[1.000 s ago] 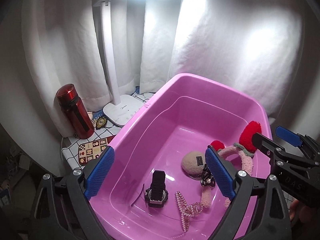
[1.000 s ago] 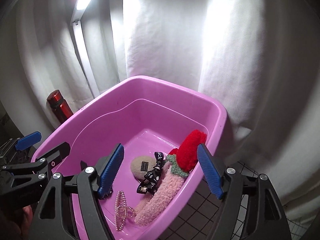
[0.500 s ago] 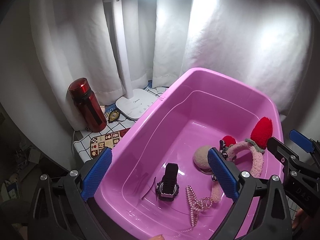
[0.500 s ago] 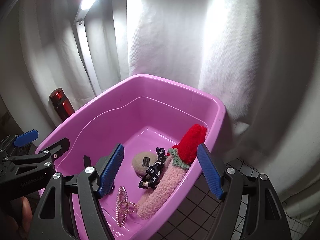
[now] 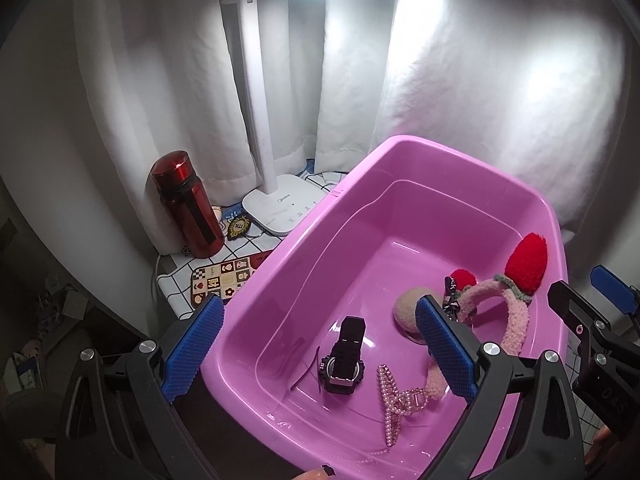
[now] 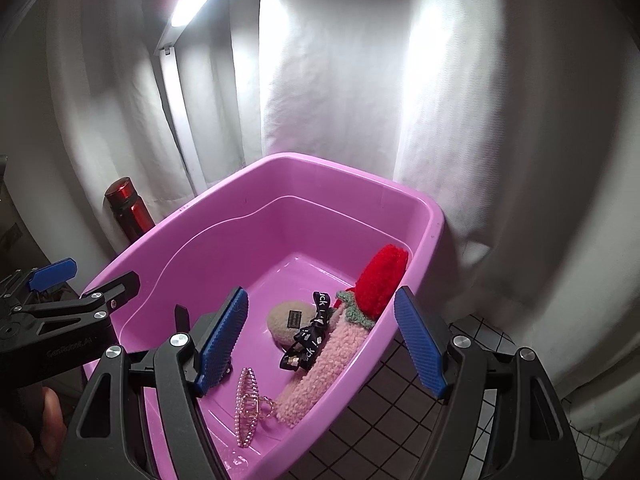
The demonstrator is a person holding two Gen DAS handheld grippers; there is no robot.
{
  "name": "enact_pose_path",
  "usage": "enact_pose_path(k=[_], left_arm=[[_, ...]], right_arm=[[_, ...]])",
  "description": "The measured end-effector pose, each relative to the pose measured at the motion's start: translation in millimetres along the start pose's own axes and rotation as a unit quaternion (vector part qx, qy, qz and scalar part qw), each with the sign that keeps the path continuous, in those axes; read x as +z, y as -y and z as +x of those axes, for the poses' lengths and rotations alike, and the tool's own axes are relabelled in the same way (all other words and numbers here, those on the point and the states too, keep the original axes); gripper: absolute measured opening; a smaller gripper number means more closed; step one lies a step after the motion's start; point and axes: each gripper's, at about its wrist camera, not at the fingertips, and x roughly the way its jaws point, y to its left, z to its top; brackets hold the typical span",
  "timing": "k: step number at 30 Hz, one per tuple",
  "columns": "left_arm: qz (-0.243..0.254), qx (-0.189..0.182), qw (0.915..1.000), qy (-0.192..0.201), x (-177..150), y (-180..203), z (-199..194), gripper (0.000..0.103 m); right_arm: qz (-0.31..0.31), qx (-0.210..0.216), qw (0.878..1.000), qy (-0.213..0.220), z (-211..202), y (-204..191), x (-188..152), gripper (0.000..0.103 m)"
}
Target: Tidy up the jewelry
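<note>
A pink plastic tub (image 5: 288,256) (image 6: 430,220) holds the accessories. In the left wrist view a black watch (image 5: 344,356), a pearl hair clip (image 5: 394,400), a beige round pouch (image 5: 408,308) and a pink fuzzy headband with red strawberries (image 5: 516,292) lie on its floor. The right wrist view shows the clip (image 6: 250,404), pouch (image 6: 288,320), a black printed ribbon (image 6: 312,332) and the headband (image 6: 332,364). My left gripper (image 5: 320,352) is open and empty above the tub's near left. My right gripper (image 6: 320,340) is open and empty above its near right.
A red bottle (image 5: 188,204) and a white desk lamp base (image 5: 280,208) stand on a checked cloth (image 5: 240,248) left of the tub. A patterned coaster (image 5: 224,280) lies near the table corner. White curtains hang behind. Black grid cloth (image 6: 400,412) lies right of the tub.
Both grippers have drawn back and up from the tub, so more of the tub and table shows. Both stay open. The items in the tub have not moved.
</note>
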Motion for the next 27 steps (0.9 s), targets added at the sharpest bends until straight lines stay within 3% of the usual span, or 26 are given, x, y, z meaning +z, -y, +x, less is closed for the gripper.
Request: enact_pose_path(k=[27], left_arm=[[-0.001,-0.004,1.0,-0.004,-3,0,-8,0.095]], right_arm=[[-0.004,0.0,1.0,0.014,-16,1,-4,0.072]])
